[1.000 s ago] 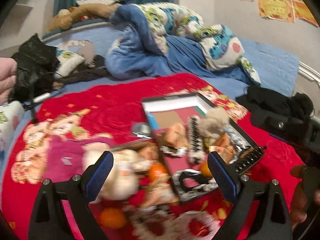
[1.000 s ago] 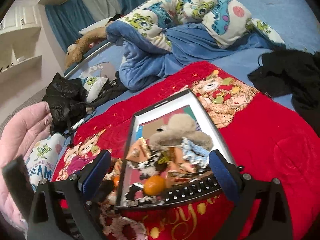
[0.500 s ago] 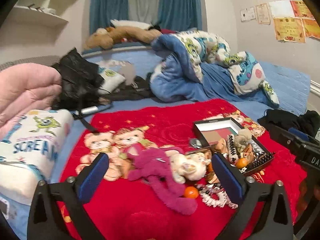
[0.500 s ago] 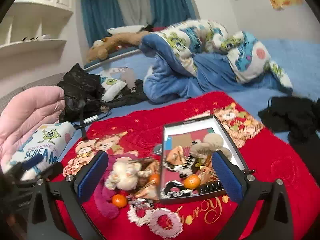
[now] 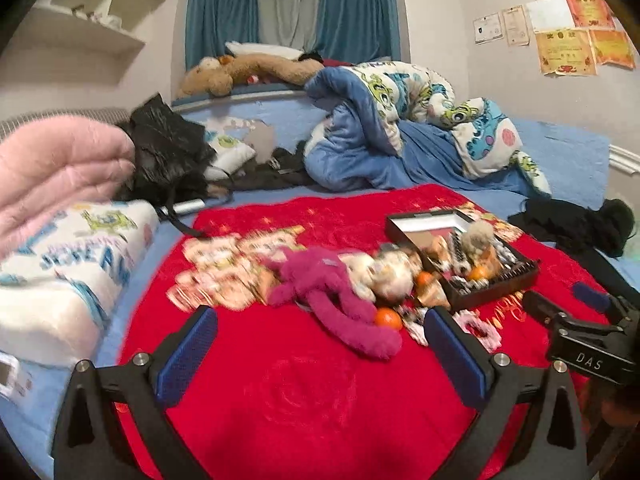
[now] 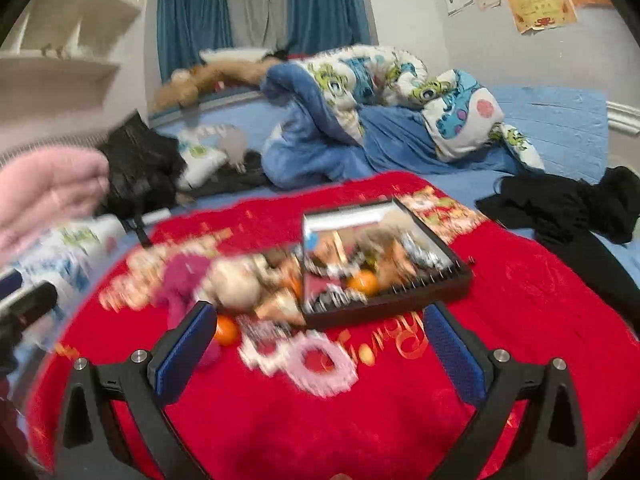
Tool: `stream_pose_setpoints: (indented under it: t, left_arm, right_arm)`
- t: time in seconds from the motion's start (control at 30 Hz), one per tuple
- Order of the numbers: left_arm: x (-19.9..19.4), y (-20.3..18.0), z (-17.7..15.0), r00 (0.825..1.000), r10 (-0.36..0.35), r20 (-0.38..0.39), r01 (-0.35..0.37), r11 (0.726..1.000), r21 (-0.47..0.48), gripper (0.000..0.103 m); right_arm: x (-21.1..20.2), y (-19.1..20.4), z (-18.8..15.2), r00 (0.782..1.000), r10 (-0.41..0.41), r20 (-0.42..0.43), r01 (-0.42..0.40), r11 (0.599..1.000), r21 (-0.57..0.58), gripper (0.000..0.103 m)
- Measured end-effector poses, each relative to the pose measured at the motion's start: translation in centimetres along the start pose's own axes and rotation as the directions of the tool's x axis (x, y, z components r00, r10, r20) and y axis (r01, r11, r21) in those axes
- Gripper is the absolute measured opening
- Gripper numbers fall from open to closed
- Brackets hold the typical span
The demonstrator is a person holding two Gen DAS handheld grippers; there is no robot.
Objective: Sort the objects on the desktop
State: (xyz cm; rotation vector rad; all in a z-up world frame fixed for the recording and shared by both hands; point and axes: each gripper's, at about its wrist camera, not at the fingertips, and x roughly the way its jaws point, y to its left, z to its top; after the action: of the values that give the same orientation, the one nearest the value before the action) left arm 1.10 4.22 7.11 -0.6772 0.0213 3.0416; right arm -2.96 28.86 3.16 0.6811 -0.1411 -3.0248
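A dark tray (image 5: pixel 496 292) (image 6: pixel 384 308) full of small items sits on a red blanket (image 5: pixel 280 392) (image 6: pixel 520 300). Left of it lie a magenta plush toy (image 5: pixel 320 284) (image 6: pixel 180 280), a cream plush (image 5: pixel 392 278) (image 6: pixel 236 286), an orange (image 5: pixel 388 317) (image 6: pixel 226 330) and a pink-white scrunchie (image 6: pixel 320 364). Another orange (image 6: pixel 362 282) lies in the tray. My left gripper (image 5: pixel 320 354) is open and empty, well short of the toys. Over the blanket in front of the tray, my right gripper (image 6: pixel 318 350) stands open with nothing held. The right gripper (image 5: pixel 576 312) also shows at the left wrist view's right edge.
Around the blanket lies a blue bed (image 5: pixel 560 152) with a rumpled cartoon duvet (image 5: pixel 400 128), black clothes (image 5: pixel 572 224), a black bag (image 5: pixel 164 152), a pink quilt (image 5: pixel 52 176) and a white printed pillow (image 5: pixel 68 272). A brown plush (image 5: pixel 248 68) rests on the back ledge.
Both grippers have drawn back from the tray and toys, which now look smaller and farther off. More of the bed and room is in view. Both stay open.
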Motion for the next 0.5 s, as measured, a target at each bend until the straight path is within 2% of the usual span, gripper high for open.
stream_pose_setpoints:
  t: [0.13, 0.27, 0.4, 0.5]
  left_arm:
    - [1.3, -0.3, -1.8, 1.0, 0.004, -0.013, -0.004, 1.0, 0.017, 0.103]
    - [2.3, 0.2, -3.2, 0.999, -0.043, -0.028, 0.043, 0.999, -0.019, 0.103]
    - [3.3, 0.8, -3.6, 0.998, -0.026, -0.057, 0.023, 0.998, -0.052, 0.103]
    - [3.4, 1.3, -3.6, 0.996, -0.049, -0.072, 0.044, 0.996, -0.074, 0.103]
  right_arm:
    - [0.0, 0.1, -1.6, 1.0, 0.014, -0.021, -0.014, 1.0, 0.002, 0.103]
    - [0.0, 0.7, -2.0, 1.0, -0.004, -0.002, 0.004, 1.0, 0.001, 0.103]
    - [1.0, 2.1, -2.2, 0.998, -0.064, -0.013, 0.063, 0.994, -0.084, 0.103]
    - [1.7, 2.9, -2.4, 0.996, -0.087, -0.021, 0.083, 0.988, -0.131, 0.103]
